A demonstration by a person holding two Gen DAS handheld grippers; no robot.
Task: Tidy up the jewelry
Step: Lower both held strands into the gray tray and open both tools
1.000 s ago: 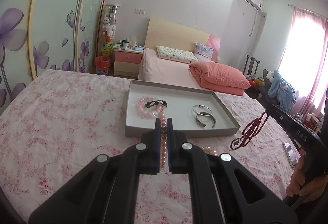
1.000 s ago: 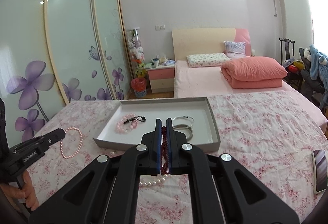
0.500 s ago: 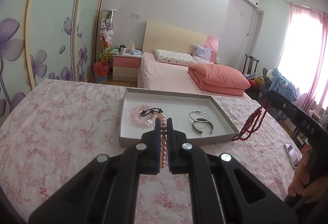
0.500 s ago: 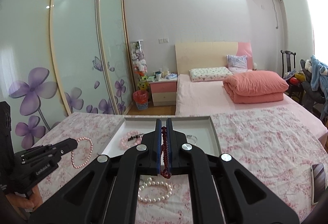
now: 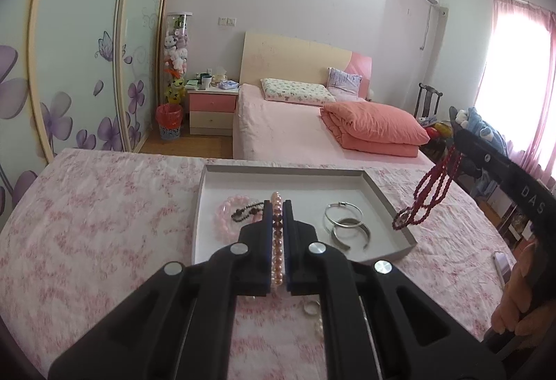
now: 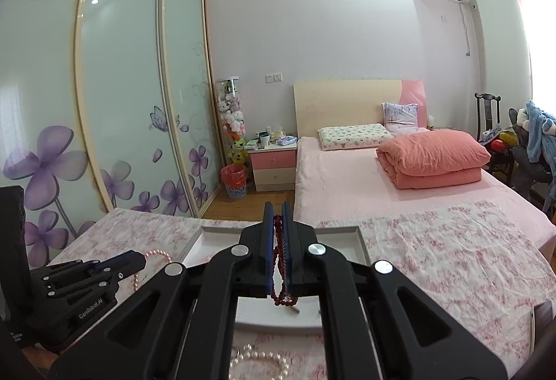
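My left gripper (image 5: 277,206) is shut on a pink pearl bracelet (image 5: 277,258) and holds it above the near edge of the grey tray (image 5: 378,192). The tray holds a pale pink bead bracelet (image 5: 224,218), a dark bead bracelet (image 5: 246,211) and silver bangles (image 5: 344,223). My right gripper (image 6: 277,209) is shut on a dark red bead necklace (image 6: 278,282), which hangs over the tray's right side in the left wrist view (image 5: 431,195). The left gripper with its pearls (image 6: 153,255) shows in the right wrist view.
A white pearl strand (image 6: 257,361) and a small ring (image 5: 310,308) lie on the floral cloth in front of the tray. A phone (image 5: 502,263) lies at the right. A pink bed (image 5: 299,133), nightstand (image 5: 212,108) and wardrobe doors stand behind.
Both grippers have risen and moved forward toward the tray, carrying their strands. The pink pearls now hang over the tray's near edge and the red necklace over its right side.
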